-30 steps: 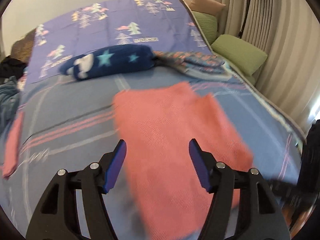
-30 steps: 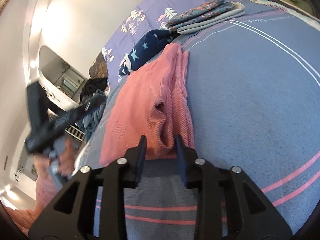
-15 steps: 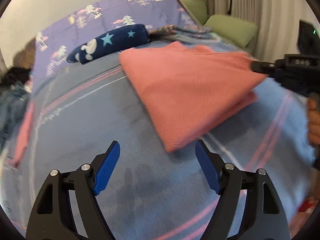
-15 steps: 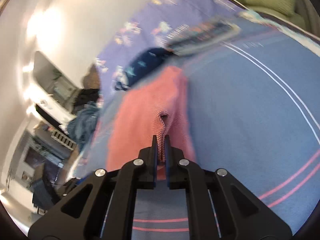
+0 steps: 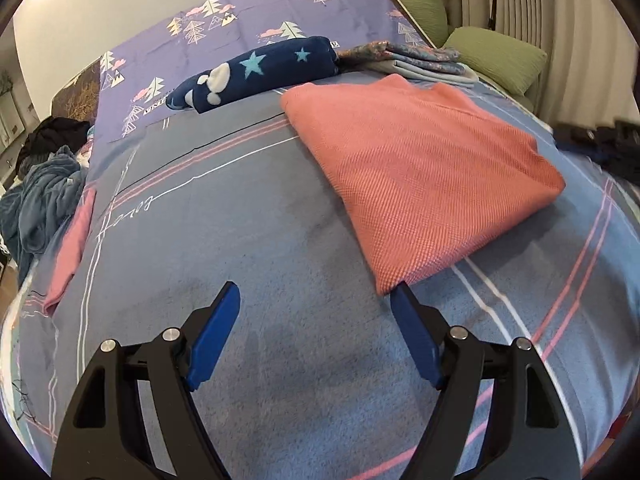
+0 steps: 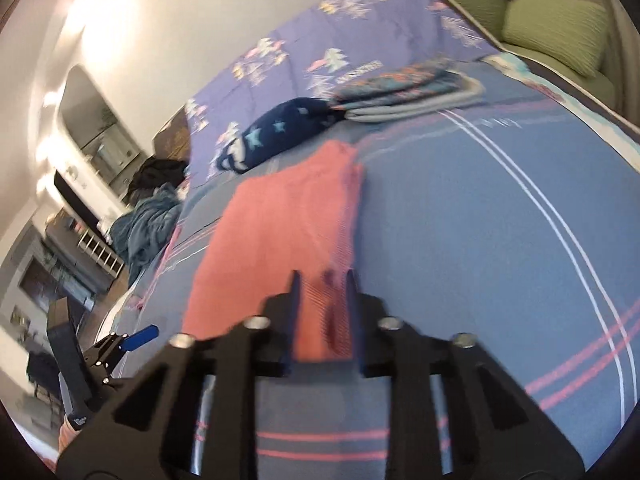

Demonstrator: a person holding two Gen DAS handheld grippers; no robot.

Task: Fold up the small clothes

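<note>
A: In the left wrist view, what has changed?

B: The left gripper (image 5: 316,320) has been brought low over the blue striped blanket on the bed (image 5: 248,248), and its blue-padded fingers (image 5: 218,332) are spread wide with nothing between them. A second ago the folded coral-pink knitted garment (image 5: 420,168) was seen blurred beneath the fingers; now it is seen lying flat, with its near corner just beside the right-hand finger tip.

A: And what is meant by that for the task?

B: The fold is judged laid down on this side, and that near corner is probably to be taken next.

A: What room is left there?

B: Bare blanket is left in front and to the left. The rolled navy star-patterned fleece (image 5: 260,74) and the stack of folded patterned cloths (image 5: 408,58) are kept beyond the garment's far edge.

A: And the right wrist view?

B: The right gripper (image 6: 323,312) was clamped on the garment's (image 6: 280,224) near edge half a second ago; now its fingers are being opened, with the layered edge between them, seemingly no longer pinched.

A: Room on that side?

B: Wide bare blanket is seen to the right; the bed's edge and the left gripper lie to the left.
</note>
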